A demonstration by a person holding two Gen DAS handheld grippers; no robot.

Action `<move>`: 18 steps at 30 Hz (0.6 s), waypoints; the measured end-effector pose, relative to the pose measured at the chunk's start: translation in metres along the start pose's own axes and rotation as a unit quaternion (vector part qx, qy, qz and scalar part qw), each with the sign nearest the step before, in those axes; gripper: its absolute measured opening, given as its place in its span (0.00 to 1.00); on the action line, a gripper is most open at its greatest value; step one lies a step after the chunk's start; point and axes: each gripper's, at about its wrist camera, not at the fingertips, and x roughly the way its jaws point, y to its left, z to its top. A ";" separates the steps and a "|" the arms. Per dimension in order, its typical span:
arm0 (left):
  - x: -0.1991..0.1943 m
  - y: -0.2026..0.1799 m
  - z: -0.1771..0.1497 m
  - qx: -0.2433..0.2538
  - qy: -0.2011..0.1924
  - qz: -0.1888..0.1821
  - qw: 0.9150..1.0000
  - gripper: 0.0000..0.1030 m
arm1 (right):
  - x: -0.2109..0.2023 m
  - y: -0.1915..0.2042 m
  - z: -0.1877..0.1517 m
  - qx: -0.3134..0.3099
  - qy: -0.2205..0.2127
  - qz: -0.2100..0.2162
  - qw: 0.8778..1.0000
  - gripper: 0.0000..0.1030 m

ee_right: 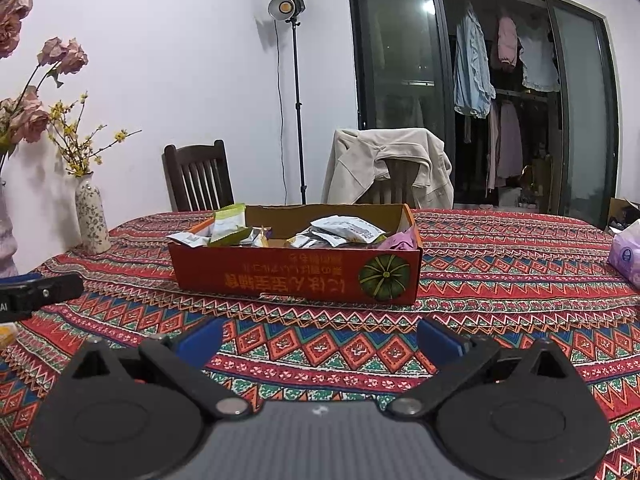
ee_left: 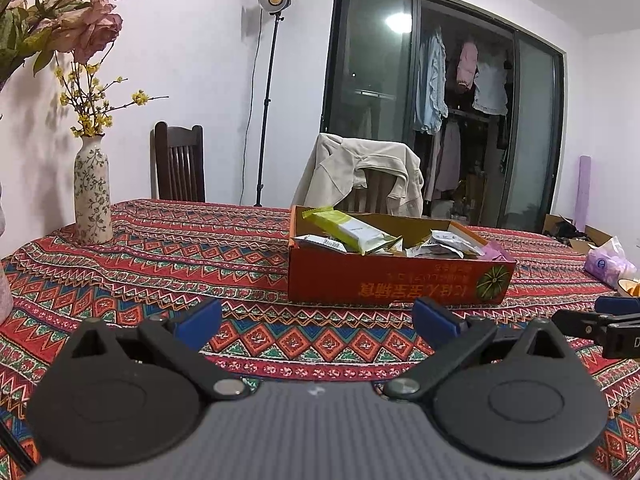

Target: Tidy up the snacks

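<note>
Cardboard box (ee_right: 296, 276) matt; woven cloth (ee_right: 500, 280); glossy wrappers (ee_right: 348, 228).

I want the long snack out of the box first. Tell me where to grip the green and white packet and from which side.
Grip the green and white packet at its raised far end, which pokes above the rim of the red box. It lies tilted over the other snacks, so that end is free. Come from above with the open left claw, closing across its narrow width.
</note>
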 end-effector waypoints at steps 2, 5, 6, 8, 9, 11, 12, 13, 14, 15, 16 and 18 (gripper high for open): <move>0.001 0.000 -0.001 0.001 0.001 0.001 1.000 1.00 | 0.000 0.000 0.000 0.000 0.000 0.001 1.000 1.00; 0.001 -0.001 -0.001 0.001 0.001 0.002 1.000 1.00 | 0.001 0.000 -0.001 0.000 0.000 0.001 1.000 1.00; 0.001 -0.001 -0.001 0.001 0.001 0.002 1.000 1.00 | 0.000 0.000 -0.001 0.000 0.000 0.001 1.000 1.00; 0.001 0.000 -0.001 0.001 0.001 0.003 1.000 1.00 | 0.001 0.000 -0.001 0.000 0.000 0.001 1.000 1.00; 0.002 0.000 -0.001 0.001 0.002 0.004 1.000 1.00 | 0.001 0.000 -0.001 0.000 0.000 0.001 1.000 1.00; 0.002 0.001 -0.002 -0.001 0.003 0.005 1.000 1.00 | 0.001 0.000 -0.001 0.000 0.000 0.001 1.000 1.00; 0.002 0.001 -0.002 -0.001 0.003 0.006 1.000 1.00 | 0.001 0.000 -0.001 0.000 0.000 0.001 1.000 1.00; 0.003 0.002 -0.001 -0.002 0.003 0.007 1.000 1.00 | 0.001 0.000 -0.001 0.000 0.000 0.001 1.000 1.00; 0.003 0.002 -0.002 -0.001 0.004 0.007 1.000 1.00 | 0.001 0.000 -0.001 0.000 0.001 0.001 1.000 1.00; 0.002 0.002 -0.002 -0.002 0.004 0.006 1.000 1.00 | 0.001 0.000 -0.001 0.000 0.000 0.001 1.000 1.00; 0.002 0.001 -0.003 -0.002 0.004 0.006 1.000 1.00 | 0.001 0.000 -0.001 0.000 0.000 0.001 1.000 1.00; 0.002 0.001 -0.003 -0.002 0.004 0.006 1.000 1.00 | 0.001 0.000 -0.001 0.000 0.000 0.001 1.000 1.00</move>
